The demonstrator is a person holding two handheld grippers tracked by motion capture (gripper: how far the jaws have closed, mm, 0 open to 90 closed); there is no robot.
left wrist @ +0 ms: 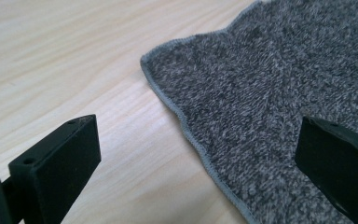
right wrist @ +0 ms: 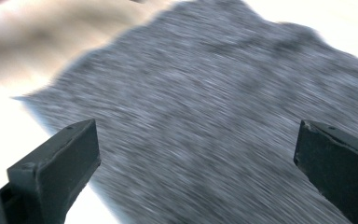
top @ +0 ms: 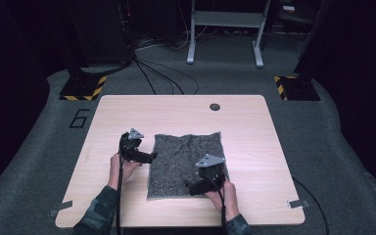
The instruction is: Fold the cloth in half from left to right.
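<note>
Wood table (top: 127,112) holds 1 flat, speckled grey cloth (top: 186,164) w/ wavy hemmed edges; your left gripper (top: 152,155) & right gripper (top: 188,186) both gape, jaws wide.

Surface (top: 127,112): pale wood-grain, smooth, low sheen, looks like laminate. Towel (top: 186,156): grey speckled cloth, looped terry pile, rough and matt, with a stitched hem along its wavy edge (left wrist: 186,130). Left gripper (top: 152,156) fingers (left wrist: 60,163): black, matt, hard plastic look, small screw holes on top. Right gripper (top: 188,187) fingers (right wrist: 56,168): same black matt finish, edges slightly scuffed. Floor (top: 342,147): grey carpet, matt, fine rough texture.
</note>
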